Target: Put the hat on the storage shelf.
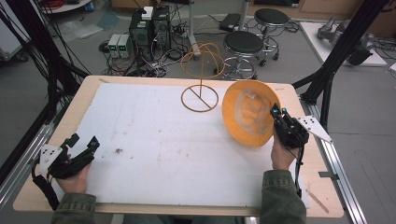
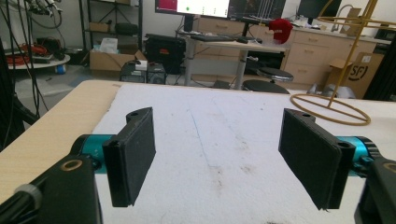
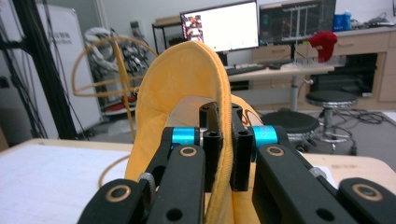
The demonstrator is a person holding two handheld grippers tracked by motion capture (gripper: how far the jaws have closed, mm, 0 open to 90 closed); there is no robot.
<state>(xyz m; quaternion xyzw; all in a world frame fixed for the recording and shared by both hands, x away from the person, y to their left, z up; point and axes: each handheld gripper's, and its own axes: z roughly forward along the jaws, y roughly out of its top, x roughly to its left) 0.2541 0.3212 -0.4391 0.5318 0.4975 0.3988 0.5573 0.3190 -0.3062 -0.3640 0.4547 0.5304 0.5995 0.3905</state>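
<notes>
From the high view, the right hand-held gripper (image 1: pixel 276 112) pinches the rim of a yellow-orange hat (image 1: pixel 247 119), which stands tipped on edge with its hollow inside turned toward the camera and a pale lining showing in the crown. The hat hangs just left of that gripper, brim touching the jaws. The wire hat stand (image 1: pixel 201 79) lies beyond and to the left of the hat — a flat ring base on the white-padded counter (image 1: pixel 163 149), a thin upright stem, a domed cage of hoops on top. The right hand is far the nearer to it; the left hand-held gripper (image 1: pixel 83 142) rests well apart at the counter's near left corner. I judge that the next move turns on carrying the hat leftward and away, crown over the dome.

In the left gripper view, the left hand-held gripper (image 2: pixel 217 158) has its jaws spread wide with nothing between them; the pads are flat, black and rubbery. The stand's ring base (image 2: pixel 330 109) sits ahead and to the right, thin yellow metal.

In the right gripper view, the jaws of the right hand-held gripper (image 3: pixel 223 140) are pressed together on the hat's brim (image 3: pixel 205 93) — soft stitched fabric, folding under its own weight. The stand's hoops (image 3: pixel 112 70) show ahead to the left, behind the cloth.
</notes>
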